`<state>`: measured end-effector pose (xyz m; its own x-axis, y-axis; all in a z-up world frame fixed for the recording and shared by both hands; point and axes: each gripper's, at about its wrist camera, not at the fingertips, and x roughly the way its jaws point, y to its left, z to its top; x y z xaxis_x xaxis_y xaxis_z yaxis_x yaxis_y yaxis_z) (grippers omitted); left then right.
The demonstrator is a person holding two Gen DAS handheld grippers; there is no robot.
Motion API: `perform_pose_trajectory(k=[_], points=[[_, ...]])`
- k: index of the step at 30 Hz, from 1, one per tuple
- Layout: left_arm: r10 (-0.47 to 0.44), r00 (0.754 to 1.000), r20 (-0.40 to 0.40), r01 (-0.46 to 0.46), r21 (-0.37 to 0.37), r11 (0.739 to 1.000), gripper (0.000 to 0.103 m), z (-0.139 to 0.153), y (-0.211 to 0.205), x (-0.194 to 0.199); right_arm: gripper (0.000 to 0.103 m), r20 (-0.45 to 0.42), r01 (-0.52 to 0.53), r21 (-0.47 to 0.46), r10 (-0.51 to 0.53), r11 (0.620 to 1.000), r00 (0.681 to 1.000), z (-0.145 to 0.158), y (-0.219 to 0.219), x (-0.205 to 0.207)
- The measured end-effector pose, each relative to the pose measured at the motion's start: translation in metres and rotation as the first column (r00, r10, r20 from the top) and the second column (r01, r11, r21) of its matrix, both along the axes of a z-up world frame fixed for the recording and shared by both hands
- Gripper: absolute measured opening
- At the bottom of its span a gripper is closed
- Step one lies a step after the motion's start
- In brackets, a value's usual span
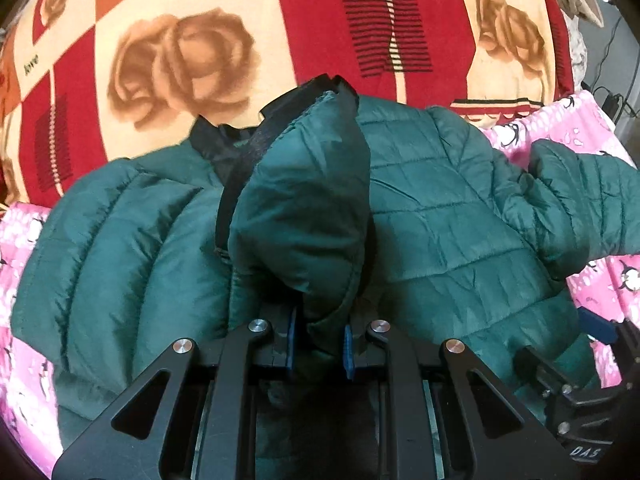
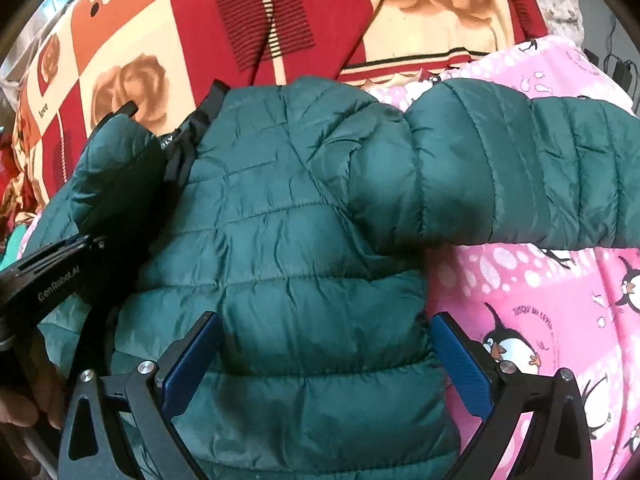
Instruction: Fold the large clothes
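My left gripper point(image 1: 319, 346) is pinched on a bunched, lifted piece of the green puffer jacket point(image 2: 288, 240); it looks like a sleeve end point(image 1: 304, 208) or front edge with black trim, can't tell which. The blue pads are pressed into the fabric from both sides. My right gripper point(image 2: 326, 364) has its jaws spread wide, straddling the jacket's lower body near the hem and gripping nothing. The jacket lies flat on the pink penguin sheet point(image 2: 540, 320), collar toward 12 o'clock, with the red rose blanket point(image 2: 224, 12) beyond it. The other sleeve point(image 2: 520, 168) runs out toward 3 o'clock in the right wrist view, not folded in.

Judged step: folding the left-side piece across the body.

- Carry the pinched piece toward 3 o'clock across the chest panel and lay it flat. Puffer fill is springy, so press it down before I release.
- Use the spread right jaws to pin the body so it doesn't slide on the slick sheet.
- Keep the two grippers apart; they sit close in the right view, at 9 o'clock.
- Next, probably the far sleeve: grab it near the cuff and bring it in toward 9 o'clock.

Risk: the nylon shell slips out of the pads if I pull fast.
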<state>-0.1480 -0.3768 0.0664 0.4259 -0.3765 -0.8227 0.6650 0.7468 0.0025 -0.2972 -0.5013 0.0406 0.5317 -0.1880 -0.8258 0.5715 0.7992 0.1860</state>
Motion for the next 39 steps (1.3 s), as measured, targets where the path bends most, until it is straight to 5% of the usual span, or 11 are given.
perform_pose_trajectory(k=[2,4,5,6,12,18,24,36,39], points=[[-0.002,1.000,-0.001,0.002,-0.010,1.000,0.021,-0.001,0.000,0.000,0.103,0.003,0.000,0.001,0.000,1.000,1.000,0.002,0.001,-0.001],[-0.014,1.000,-0.021,0.013,-0.027,1.000,0.038,-0.002,0.002,0.001,0.103,0.009,0.002,0.004,-0.002,1.000,1.000,0.004,0.001,-0.002],[-0.018,0.999,-0.035,0.016,-0.033,0.999,0.055,-0.003,0.003,0.001,0.103,0.009,0.004,0.004,-0.004,1.000,1.000,0.004,0.001,-0.002],[-0.025,0.998,-0.055,0.022,-0.049,0.999,0.059,-0.004,0.005,0.002,0.103,0.008,0.006,0.005,-0.006,1.000,1.000,0.005,0.001,-0.002],[-0.061,0.992,-0.108,0.053,-0.070,0.996,0.060,0.006,0.018,-0.004,0.103,0.003,0.008,0.001,-0.008,1.000,1.000,0.009,0.005,-0.004],[-0.055,0.998,-0.040,0.051,-0.095,0.994,0.060,0.039,0.066,-0.008,0.103,0.040,-0.022,-0.019,0.023,1.000,0.999,0.027,0.017,-0.004],[0.026,0.999,0.036,-0.022,-0.117,0.993,0.066,0.058,0.130,0.006,0.103,0.085,-0.054,0.029,0.051,0.998,0.995,0.036,0.029,0.006],[0.191,0.982,-0.006,-0.190,-0.152,0.970,0.066,0.049,0.209,0.041,0.102,0.136,-0.077,0.157,0.056,0.985,0.989,0.026,0.033,0.034],[0.220,0.975,-0.020,-0.221,-0.155,0.963,0.066,0.044,0.218,0.046,0.085,0.139,-0.081,0.185,0.056,0.979,0.989,0.017,0.031,0.049]])
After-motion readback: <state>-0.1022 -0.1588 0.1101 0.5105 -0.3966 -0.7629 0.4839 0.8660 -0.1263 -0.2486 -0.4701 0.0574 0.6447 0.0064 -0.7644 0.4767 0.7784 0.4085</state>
